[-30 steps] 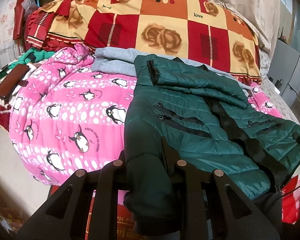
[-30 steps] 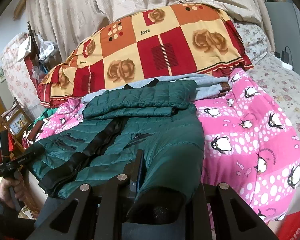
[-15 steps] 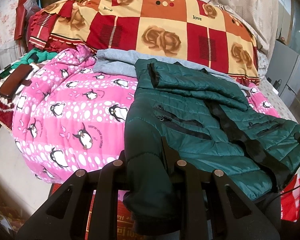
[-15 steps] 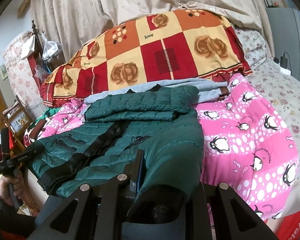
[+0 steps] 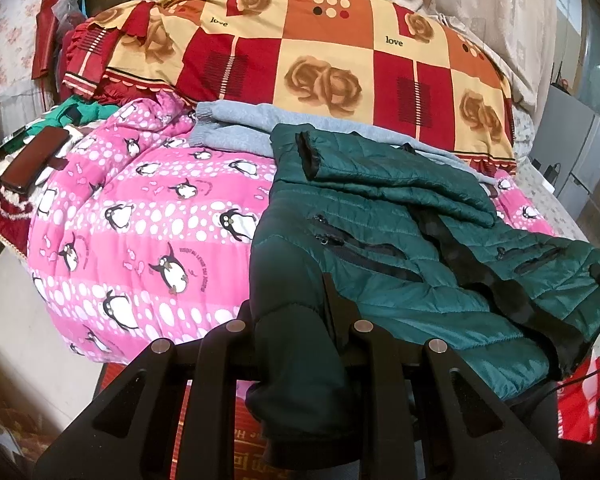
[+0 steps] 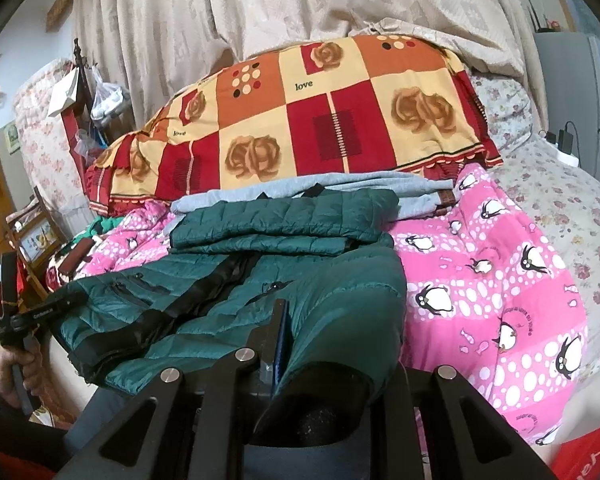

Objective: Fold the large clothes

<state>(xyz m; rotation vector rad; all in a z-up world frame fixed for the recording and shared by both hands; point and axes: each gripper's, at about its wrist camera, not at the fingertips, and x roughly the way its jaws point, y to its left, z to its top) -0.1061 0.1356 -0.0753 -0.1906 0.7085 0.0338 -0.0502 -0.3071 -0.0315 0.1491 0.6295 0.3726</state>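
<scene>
Left wrist view: green quilted jacket pinched at both near corners

Left gripper jaws narrow on the near left hem; right gripper clamped on the near right corner; the jacket lies on the pink penguin blanket, long axis running far from the jaws, sleeves folded across its far end; the red-and-orange quilt beyond reads "love".

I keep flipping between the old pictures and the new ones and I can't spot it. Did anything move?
Hardly anything. Both views drift slightly, but nothing was grabbed or let go. The left tool stays shut on one bottom corner of the green jacket, and the right tool stays shut on the other corner. The jacket lies the same way on the pink penguin blanket, sleeve folded across its top.
</scene>
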